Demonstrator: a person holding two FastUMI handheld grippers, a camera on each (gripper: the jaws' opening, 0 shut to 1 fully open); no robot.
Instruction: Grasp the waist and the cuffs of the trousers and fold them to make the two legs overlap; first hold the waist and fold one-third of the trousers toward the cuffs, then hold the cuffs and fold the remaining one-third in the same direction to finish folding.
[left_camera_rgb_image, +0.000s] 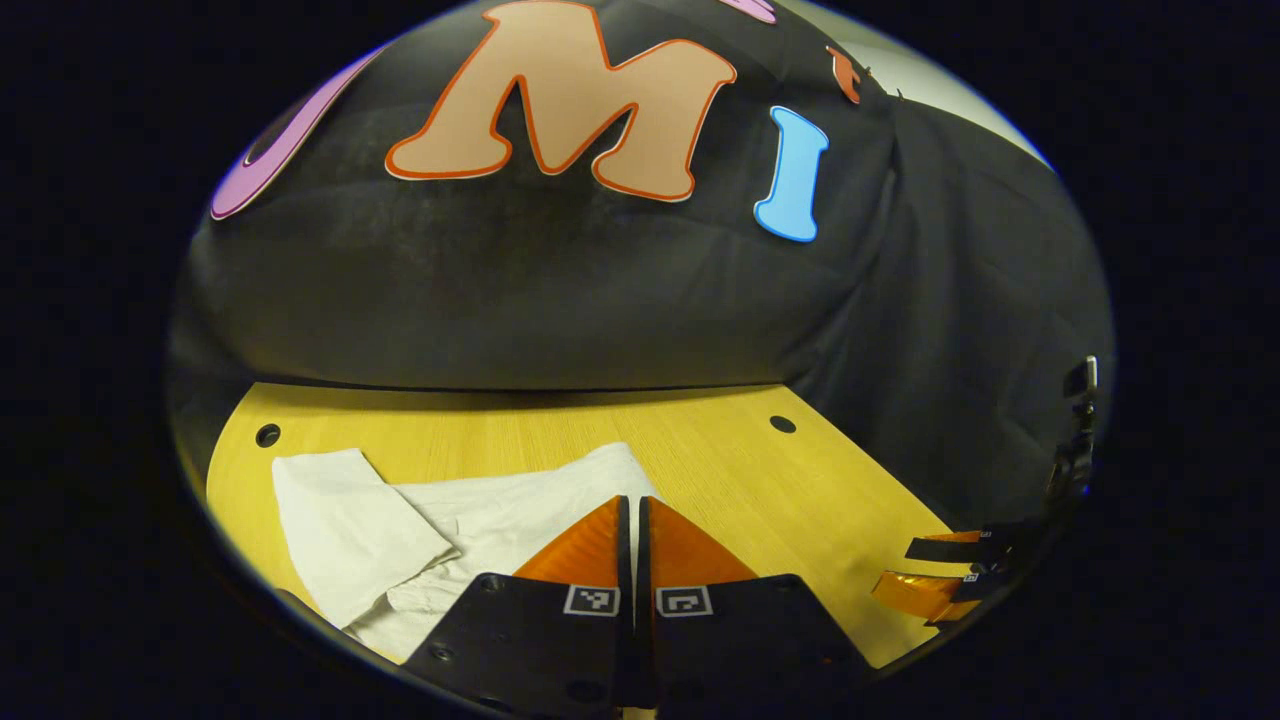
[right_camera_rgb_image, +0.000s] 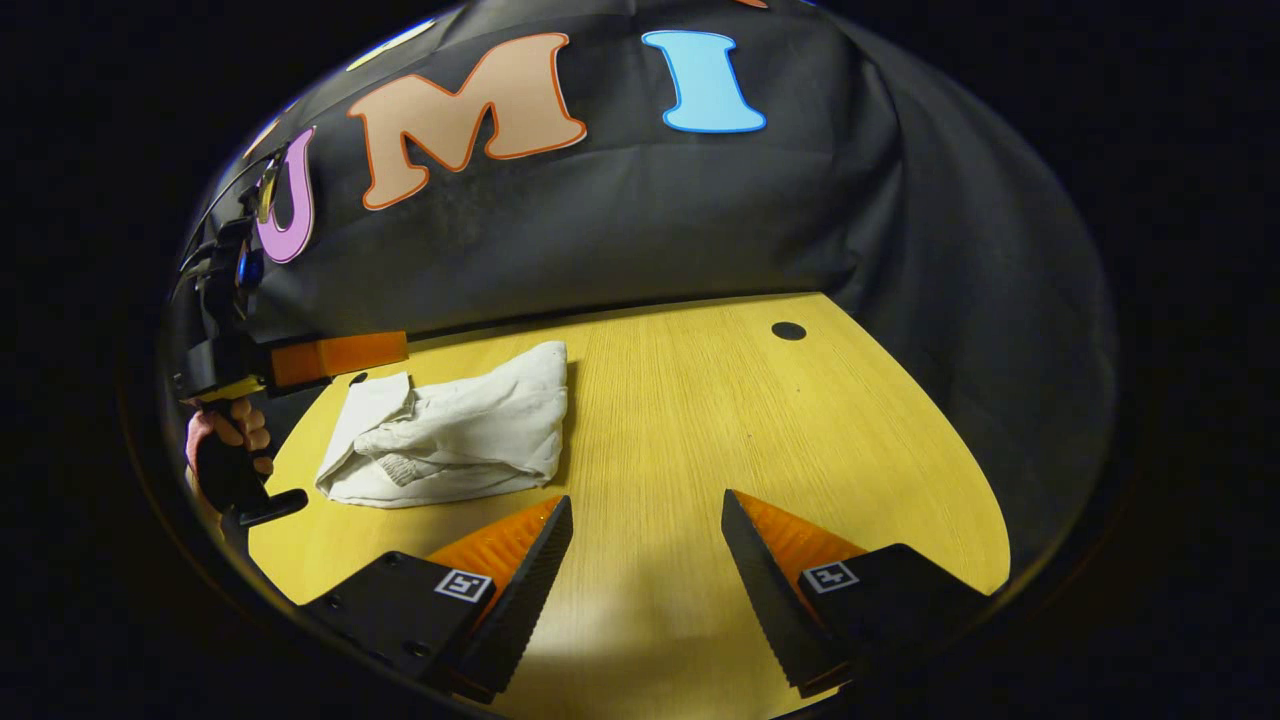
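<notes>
One pair of white cloth trousers (right_camera_rgb_image: 450, 435) lies folded into a rumpled bundle on the yellow wood-grain tabletop (right_camera_rgb_image: 700, 420), toward its far left part in the right gripper view, close under the black cloth booth wall (right_camera_rgb_image: 620, 220). In the left gripper view the trousers (left_camera_rgb_image: 400, 530) sit just ahead and left of that gripper's fingers, with one flat folded flap on the left over a creased layer.

Left gripper (left_camera_rgb_image: 636, 510): fingers together, only a thin slit between them; their tips overlap the near edge of the trousers in the view, whether cloth is pinched cannot be told. In the right gripper view the left gripper (right_camera_rgb_image: 340, 358) hangs above the left end of the bundle, a hand (right_camera_rgb_image: 225, 440) gripping its black handle.

Right gripper (right_camera_rgb_image: 645, 520): fingers wide apart, bare tabletop between them, nothing held, set near the bundle's right front side but not touching it. It shows at the far right edge of the left gripper view (left_camera_rgb_image: 940, 570), well apart from the trousers.

Round dark holes in the tabletop: two in the left gripper view (left_camera_rgb_image: 268, 435) (left_camera_rgb_image: 783, 424), one in the right gripper view (right_camera_rgb_image: 788, 331). Nothing stands between either gripper and the trousers.
</notes>
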